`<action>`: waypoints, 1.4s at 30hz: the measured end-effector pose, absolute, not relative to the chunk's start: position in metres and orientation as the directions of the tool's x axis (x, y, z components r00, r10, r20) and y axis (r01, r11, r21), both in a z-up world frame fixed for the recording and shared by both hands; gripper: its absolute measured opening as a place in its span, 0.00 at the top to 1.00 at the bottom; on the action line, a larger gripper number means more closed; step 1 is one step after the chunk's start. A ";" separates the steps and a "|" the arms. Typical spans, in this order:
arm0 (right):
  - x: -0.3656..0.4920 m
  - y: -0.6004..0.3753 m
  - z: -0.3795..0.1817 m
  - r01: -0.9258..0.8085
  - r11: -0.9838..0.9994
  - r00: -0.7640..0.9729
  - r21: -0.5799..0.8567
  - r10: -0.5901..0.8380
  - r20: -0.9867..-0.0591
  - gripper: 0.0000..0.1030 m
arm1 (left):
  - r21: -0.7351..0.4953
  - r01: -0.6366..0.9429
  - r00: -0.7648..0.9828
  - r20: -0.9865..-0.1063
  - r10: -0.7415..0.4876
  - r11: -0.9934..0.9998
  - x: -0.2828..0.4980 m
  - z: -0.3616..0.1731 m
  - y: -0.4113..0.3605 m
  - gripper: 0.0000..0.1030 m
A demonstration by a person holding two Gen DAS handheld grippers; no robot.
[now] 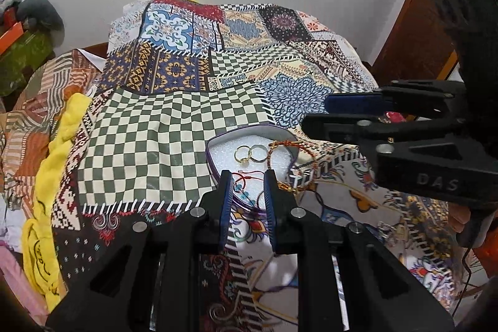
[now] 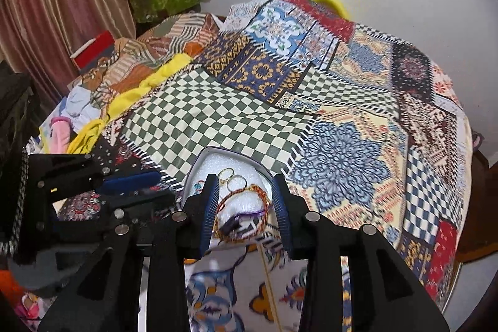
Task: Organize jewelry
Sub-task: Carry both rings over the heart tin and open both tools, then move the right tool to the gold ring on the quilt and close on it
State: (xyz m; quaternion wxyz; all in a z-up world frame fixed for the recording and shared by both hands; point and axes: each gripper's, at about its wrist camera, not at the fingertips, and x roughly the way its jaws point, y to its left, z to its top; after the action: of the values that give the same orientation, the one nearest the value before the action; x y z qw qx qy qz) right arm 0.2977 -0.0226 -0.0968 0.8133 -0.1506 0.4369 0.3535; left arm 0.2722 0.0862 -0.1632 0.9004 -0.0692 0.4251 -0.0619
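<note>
A little tin box (image 1: 214,145) with white foam inside sits on the patchwork cloth (image 1: 149,139), just below the middle of the left wrist picture. Two rings (image 1: 250,154) lie side by side on the foam. A red and gold bracelet (image 1: 291,159) hangs half in and half out, draped over the box's right rim. A thin red string (image 1: 241,176) lies at the near end of the box.

The left gripper (image 1: 247,176) sits low over the near end of the box. Its two fingers are apart and nothing is between them, so it is holding nothing. The right gripper (image 2: 246,192) is also let go, with its fingers wide on either side of the bracelet (image 2: 249,198), in the lower middle of its picture. It does not seem to pinch it.

The step looks like getting the bracelet all the way into the box. To do it well, pinch the part that hangs outside, not the part already on the foam. Lift it just over the rim and lay it down beside the rings, not on top of them. Go slowly, since the box is light and may slide. The left gripper could hold the box steady.

A thin gold chain (image 2: 269,285) and other small pieces (image 1: 387,231) on the cloth may be waiting too.
</note>
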 end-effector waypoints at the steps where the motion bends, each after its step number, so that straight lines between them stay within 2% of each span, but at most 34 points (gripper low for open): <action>1: 0.295 -0.026 -0.094 -0.705 0.706 0.371 0.067 0.448 -0.814 0.69 | -0.175 0.052 0.635 -0.755 -0.167 0.983 0.268 -0.159 0.085 0.82; 15: 0.226 -0.085 -0.058 -0.662 0.749 0.481 0.021 0.446 -0.755 0.64 | -0.141 0.097 0.652 -0.739 -0.170 0.985 0.207 -0.123 0.051 0.79; 21: 0.211 -0.105 -0.074 -0.645 0.765 0.486 -0.003 0.407 -0.773 0.64 | -0.147 0.128 0.618 -0.762 -0.195 0.981 0.193 -0.133 0.030 0.79; 29: 0.199 -0.136 -0.112 -0.640 0.766 0.394 0.064 0.398 -0.828 0.63 | -0.164 0.146 0.575 -0.789 -0.218 0.976 0.181 -0.153 0.011 0.79; 34: 0.192 -0.139 -0.131 -0.643 0.764 0.377 0.049 0.372 -0.848 0.63 | -0.174 0.161 0.548 -0.803 -0.235 0.972 0.178 -0.166 0.001 0.79; 42: 0.204 -0.131 -0.145 -0.647 0.760 0.355 0.066 0.377 -0.855 0.64 | -0.138 0.196 0.536 -0.814 -0.224 0.971 0.180 -0.176 -0.014 0.78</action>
State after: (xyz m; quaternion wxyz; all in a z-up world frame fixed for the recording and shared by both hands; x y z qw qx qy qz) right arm 0.2038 -0.1314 -0.1454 0.8107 -0.1432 0.4718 0.3157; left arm 0.1795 -0.0143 -0.1758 0.8762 -0.0148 0.4666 -0.1196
